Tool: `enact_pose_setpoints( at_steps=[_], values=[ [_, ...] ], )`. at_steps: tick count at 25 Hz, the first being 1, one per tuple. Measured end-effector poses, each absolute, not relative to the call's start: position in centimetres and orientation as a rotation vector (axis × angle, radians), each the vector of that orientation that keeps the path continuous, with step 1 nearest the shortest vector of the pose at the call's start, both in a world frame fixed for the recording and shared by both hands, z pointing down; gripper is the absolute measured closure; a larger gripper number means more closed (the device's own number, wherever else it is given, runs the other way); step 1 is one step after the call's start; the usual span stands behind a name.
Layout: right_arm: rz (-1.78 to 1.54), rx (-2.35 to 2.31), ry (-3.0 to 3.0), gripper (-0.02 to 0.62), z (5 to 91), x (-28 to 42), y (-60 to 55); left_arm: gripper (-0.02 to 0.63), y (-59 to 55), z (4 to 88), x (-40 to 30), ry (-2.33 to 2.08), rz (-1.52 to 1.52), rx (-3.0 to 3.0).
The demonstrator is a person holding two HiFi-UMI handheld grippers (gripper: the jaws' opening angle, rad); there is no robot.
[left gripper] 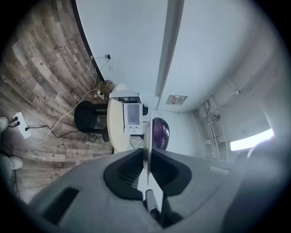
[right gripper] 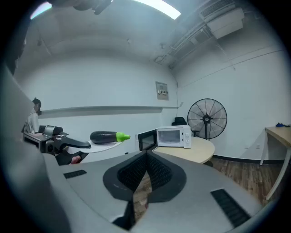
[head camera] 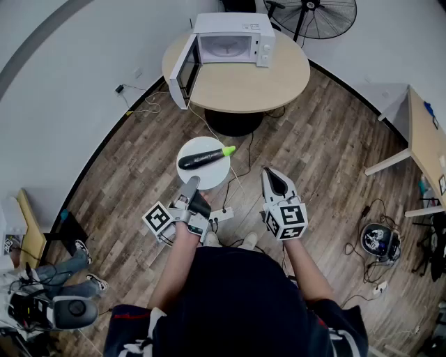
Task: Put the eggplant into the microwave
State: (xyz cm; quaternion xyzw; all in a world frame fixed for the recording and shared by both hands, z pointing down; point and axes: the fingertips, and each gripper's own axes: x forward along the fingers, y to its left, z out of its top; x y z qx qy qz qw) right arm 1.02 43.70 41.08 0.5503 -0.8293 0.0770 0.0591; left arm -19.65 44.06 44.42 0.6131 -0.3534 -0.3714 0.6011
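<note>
One round table (head camera: 244,84) is the biggest thing in the room, with a black fan (head camera: 313,15) standing behind it by the wall. On the table's far side sits a white microwave (head camera: 233,38). Its door (head camera: 180,73) hangs wide open past the table's left edge, and its inside looks bare. Short of the table on the person's side, and clear of its edge, a white plate (head camera: 205,178) is held level in the air over the floor. The left gripper (head camera: 191,183) has its jaws pinched on the plate's near rim; its own view shows the plate edge-on, running straight between them. The right gripper (head camera: 269,172) hangs just right of the plate, no closer to the table than the left one. Its jaws are pressed together at the tips with nothing between them, and it touches neither the plate nor the table. Across the plate lies the eggplant (head camera: 202,159), dark purple, with its bright green stem end (head camera: 228,150) sticking out over the plate's rim on the side towards the table.
</note>
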Motion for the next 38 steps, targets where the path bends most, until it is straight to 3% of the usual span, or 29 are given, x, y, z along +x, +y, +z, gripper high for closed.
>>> enact_pose_setpoints(
  at_steps=[14,30,38],
  values=[
    [0.260,1.662,-2.530,0.584,41.9,2.8,44.2,0.565,44.4,45.5,-18.5,-0.852,-0.869,1.384],
    [0.285,1.581,-2.518,0.584,44.8,9.5,44.6,0.565,45.5,47.3,-13.5,-0.920,-0.915,1.338],
    [0.266,1.543,-2.533,0.584,44.8,8.9,43.4,0.565,44.5,47.0,-13.2,-0.928,-0.926,1.342]
  ],
)
